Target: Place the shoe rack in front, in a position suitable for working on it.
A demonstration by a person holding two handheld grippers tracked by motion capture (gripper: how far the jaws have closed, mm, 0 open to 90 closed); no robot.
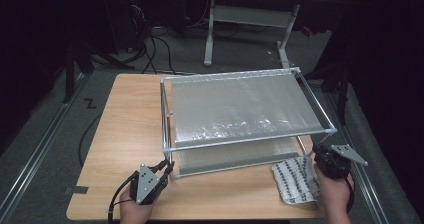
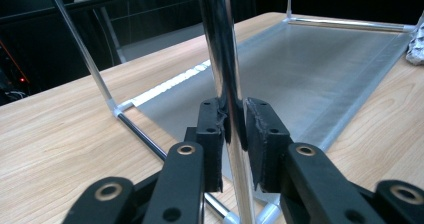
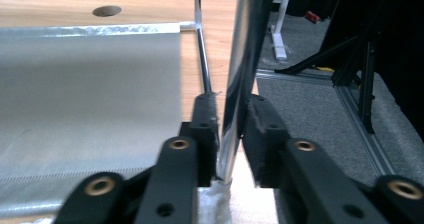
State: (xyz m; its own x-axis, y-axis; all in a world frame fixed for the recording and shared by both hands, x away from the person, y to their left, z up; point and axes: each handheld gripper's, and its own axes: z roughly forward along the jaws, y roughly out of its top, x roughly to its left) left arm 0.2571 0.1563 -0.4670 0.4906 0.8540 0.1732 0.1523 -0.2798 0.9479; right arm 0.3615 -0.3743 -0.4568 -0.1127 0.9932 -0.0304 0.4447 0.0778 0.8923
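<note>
On the wooden table [image 1: 125,114], a two-tier metal rack [image 1: 240,109] with grey mesh shelves fills the middle, long axis left to right. Patterned cloth [image 1: 295,181] lies at the rack's near right corner. Left gripper [image 1: 165,170] straddles the near left upright post [image 2: 225,59], pads [image 2: 210,129] close on it. Right gripper [image 1: 316,156] straddles the near right post [image 3: 247,59], pads slightly clear, apparently released. Each hand sits nearest its own post, both posts vertical.
</note>
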